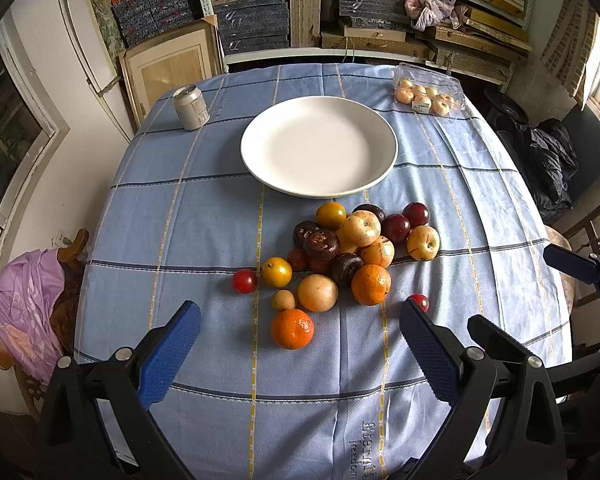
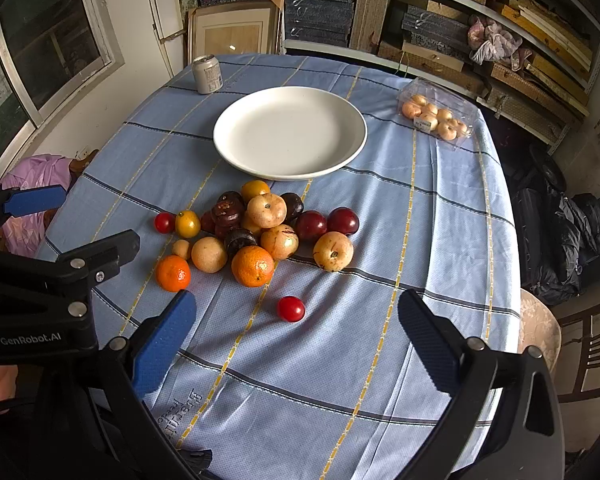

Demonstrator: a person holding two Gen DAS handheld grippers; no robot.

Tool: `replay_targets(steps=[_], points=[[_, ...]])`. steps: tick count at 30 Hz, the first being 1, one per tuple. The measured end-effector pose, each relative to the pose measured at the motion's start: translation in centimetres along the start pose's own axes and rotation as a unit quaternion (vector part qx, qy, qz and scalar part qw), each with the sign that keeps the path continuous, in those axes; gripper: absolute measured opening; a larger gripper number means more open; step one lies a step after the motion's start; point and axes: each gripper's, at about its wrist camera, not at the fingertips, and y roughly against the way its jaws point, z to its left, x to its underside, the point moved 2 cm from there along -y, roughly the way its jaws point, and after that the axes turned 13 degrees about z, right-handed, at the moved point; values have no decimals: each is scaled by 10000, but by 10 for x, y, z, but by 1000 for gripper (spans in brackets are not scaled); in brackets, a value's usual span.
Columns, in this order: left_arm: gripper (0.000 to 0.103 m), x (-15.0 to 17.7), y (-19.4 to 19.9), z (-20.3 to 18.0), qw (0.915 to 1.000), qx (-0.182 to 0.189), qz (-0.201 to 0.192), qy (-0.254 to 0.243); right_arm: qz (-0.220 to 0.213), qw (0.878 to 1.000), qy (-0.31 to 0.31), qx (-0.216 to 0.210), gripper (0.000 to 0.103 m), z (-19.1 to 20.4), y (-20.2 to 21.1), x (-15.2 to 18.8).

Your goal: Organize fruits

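Both tools are unloaded: the left gripper (image 1: 300,344) and the right gripper (image 2: 296,336) each hold their blue pads wide apart above the near part of the tablecloth (image 1: 204,220), clamped on nothing. The fruit pile (image 1: 352,248) lies on the cloth just in front of the white plate (image 1: 260,152), which holds nothing. Hazard 1: every fruit is round and the pile is stacked, so pulling one from the middle would likely send its neighbours rolling, possibly off the table edge. Hazard 2: the small red fruit (image 2: 290,308) lies alone near the right gripper; pads that close off-centre could squirt it away. Hazard 3: the dark, soft-looking fruits may bruise under a hard squeeze. Hazard 4: the two tools work close together and could collide over the pile. Count, as far as overlap allows: three orange citrus, the nearest being the front orange (image 1: 292,329); three smaller yellow fruits; about four pale apple-like fruits; one small tan fruit; two small bright red ones; roughly eight dark red or purple ones, the exact number hidden by stacking. Also present: one drink can (image 1: 191,107) and one clear fruit box (image 1: 428,88) at the far side
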Motion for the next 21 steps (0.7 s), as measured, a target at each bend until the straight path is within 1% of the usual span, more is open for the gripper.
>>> replay_targets(steps=[15,19,21], points=[[100,3,-7,3,10000,-8,77,32,19,10000,-17,-41,99,-1,-2,1],[100,2,-12,9,9997,33,196,144,77,9999,-65,-96,99,-3,-10,3],[100,2,-14,15,9997,-2,146,190,80,9999,-91,-89,99,-5,-13,4]])
